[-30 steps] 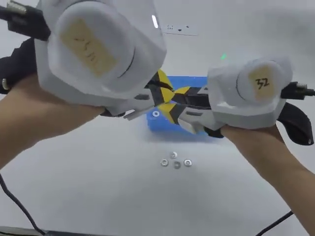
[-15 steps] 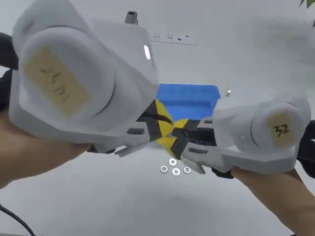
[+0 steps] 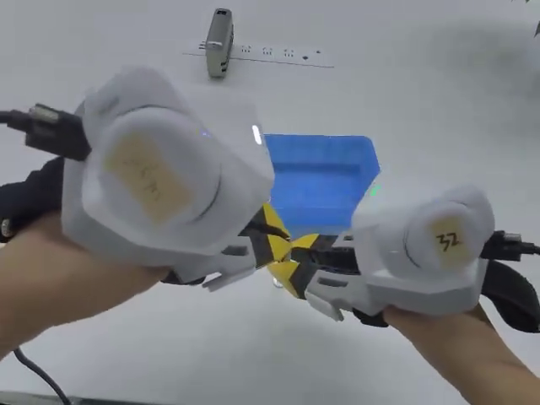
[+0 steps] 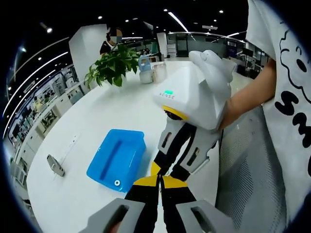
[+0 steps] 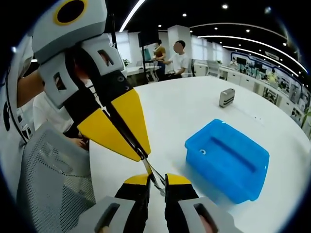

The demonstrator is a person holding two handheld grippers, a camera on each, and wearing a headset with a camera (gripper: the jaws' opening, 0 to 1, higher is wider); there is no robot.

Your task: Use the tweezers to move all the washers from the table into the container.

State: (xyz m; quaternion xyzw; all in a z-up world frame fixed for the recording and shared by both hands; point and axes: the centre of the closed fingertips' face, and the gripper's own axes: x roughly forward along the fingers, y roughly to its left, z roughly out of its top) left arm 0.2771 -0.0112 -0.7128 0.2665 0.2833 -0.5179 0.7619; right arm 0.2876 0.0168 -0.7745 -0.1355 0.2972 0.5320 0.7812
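Head view: the left tongs [image 3: 272,236] and right tongs [image 3: 294,274] meet tip to tip before the blue plastic container [image 3: 325,173] on the white bench [image 3: 422,101], hiding any loose washers.

Left gripper view: one small steel washer [image 4: 117,183] lies in the container's corner.

Right gripper view: thin metal tweezers [image 5: 151,172] sit clamped in the left tongs; the right tongs flank their tip, grip unclear; washers are probably light, flat and slippery, so pinch across the rim.

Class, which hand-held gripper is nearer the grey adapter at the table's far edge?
Left. The jaw tips meet, but the left hand-held gripper extends toward the side of the adapter, while the right hand-held gripper extends away rightward.
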